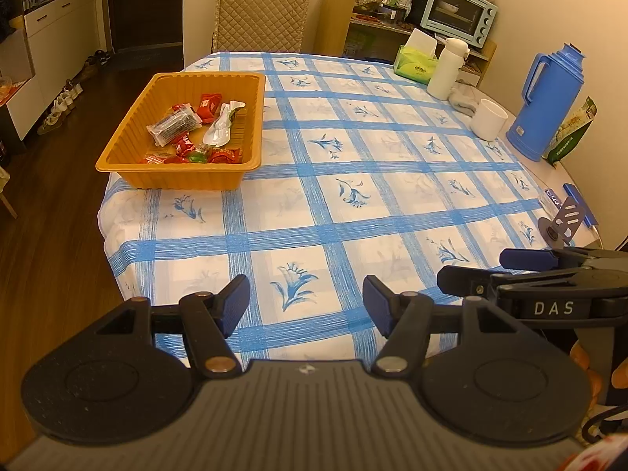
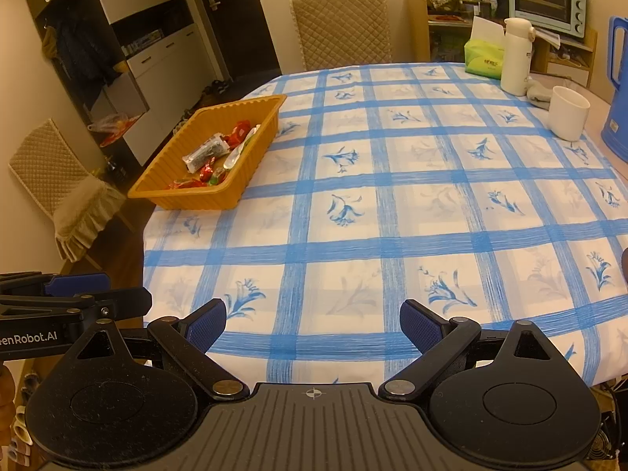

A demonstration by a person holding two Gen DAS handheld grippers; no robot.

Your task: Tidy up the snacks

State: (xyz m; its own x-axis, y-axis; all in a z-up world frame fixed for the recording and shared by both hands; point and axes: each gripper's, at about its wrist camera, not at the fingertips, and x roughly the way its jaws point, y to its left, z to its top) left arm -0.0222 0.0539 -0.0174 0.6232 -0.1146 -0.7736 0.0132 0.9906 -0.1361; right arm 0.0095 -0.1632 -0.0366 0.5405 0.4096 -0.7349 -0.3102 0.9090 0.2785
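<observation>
An orange ribbed basket (image 1: 251, 117) (image 2: 259, 145) stands at the table's far left edge. Inside lie several wrapped snacks: red packets (image 1: 208, 104) (image 2: 237, 133), a dark clear-wrapped bar (image 1: 174, 125) (image 2: 206, 151) and a white packet (image 1: 221, 127) (image 2: 235, 157). My left gripper (image 1: 306, 302) hovers open over the near edge of the tablecloth with nothing between its fingers. My right gripper (image 2: 313, 327) hangs open beside it, also with nothing in it. In the left wrist view the right gripper (image 1: 475, 271) shows from the side at the right edge; in the right wrist view the left gripper (image 2: 110, 292) shows at the left edge.
A blue-checked tablecloth (image 1: 353, 180) covers the round table. At the far right stand a white mug (image 1: 488, 117), a white flask (image 1: 447, 68), a tissue box (image 1: 414, 62) and a blue thermos jug (image 1: 549, 106). A quilted chair (image 1: 261, 11) stands behind the table, another chair (image 2: 59, 184) at the left.
</observation>
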